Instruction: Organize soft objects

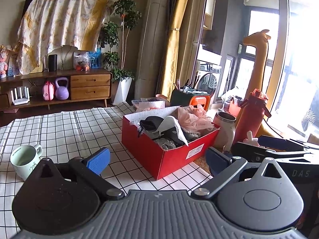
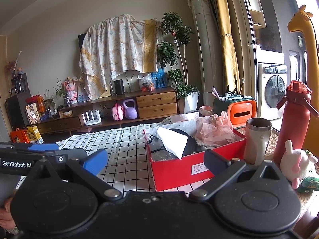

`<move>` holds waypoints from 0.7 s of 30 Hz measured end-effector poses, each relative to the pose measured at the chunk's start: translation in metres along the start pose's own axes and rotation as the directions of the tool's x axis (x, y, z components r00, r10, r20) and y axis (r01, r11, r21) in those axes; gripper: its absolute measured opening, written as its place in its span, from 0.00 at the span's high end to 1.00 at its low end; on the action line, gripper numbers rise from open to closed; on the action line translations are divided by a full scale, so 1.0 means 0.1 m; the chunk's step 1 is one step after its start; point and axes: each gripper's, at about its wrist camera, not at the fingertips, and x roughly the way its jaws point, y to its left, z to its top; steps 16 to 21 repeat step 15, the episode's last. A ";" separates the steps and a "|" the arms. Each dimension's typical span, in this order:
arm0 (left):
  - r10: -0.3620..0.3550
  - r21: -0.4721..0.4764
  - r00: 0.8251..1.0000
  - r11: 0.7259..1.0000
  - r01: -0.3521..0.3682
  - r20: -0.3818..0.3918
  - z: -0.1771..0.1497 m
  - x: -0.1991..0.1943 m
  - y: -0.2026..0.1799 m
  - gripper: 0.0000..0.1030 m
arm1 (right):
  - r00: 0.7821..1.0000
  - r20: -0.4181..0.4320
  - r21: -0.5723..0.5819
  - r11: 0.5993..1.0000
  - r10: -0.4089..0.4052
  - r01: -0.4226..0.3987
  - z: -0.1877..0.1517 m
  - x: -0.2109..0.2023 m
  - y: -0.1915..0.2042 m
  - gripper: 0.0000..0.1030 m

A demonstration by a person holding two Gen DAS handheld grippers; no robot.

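Observation:
A red cardboard box stands on the checked tablecloth. It holds soft things: a pink mesh puff, a white cloth and dark fabric items. A white plush bunny with pink ears sits on the table to the box's right; its ears show in the left wrist view. My left gripper is open and empty, in front of the box. My right gripper is open and empty, also in front of the box.
A steel tumbler and a red water bottle stand right of the box. A pale green mug stands at the left. A green pouch lies by the bunny. An orange-lidded caddy stands behind.

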 end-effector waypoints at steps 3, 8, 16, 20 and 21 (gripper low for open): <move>0.009 0.000 1.000 1.000 -0.009 0.007 0.00 -0.02 0.00 0.00 | 1.000 0.000 -0.001 1.000 -0.002 0.002 0.00 0.01 -0.01 0.00; 0.010 0.000 1.000 1.000 -0.010 0.011 0.00 -0.02 0.01 0.00 | 1.000 0.000 -0.001 1.000 -0.004 0.004 -0.01 0.01 -0.02 0.00; 0.014 -0.005 1.000 1.000 -0.014 0.005 0.00 -0.02 0.04 0.00 | 1.000 -0.002 -0.003 1.000 -0.004 0.004 -0.02 0.01 -0.02 0.00; 0.014 -0.005 1.000 1.000 -0.014 0.005 0.00 -0.02 0.04 0.00 | 1.000 -0.002 -0.003 1.000 -0.004 0.004 -0.02 0.01 -0.02 0.00; 0.014 -0.005 1.000 1.000 -0.014 0.005 0.00 -0.02 0.04 0.00 | 1.000 -0.002 -0.003 1.000 -0.004 0.004 -0.02 0.01 -0.02 0.00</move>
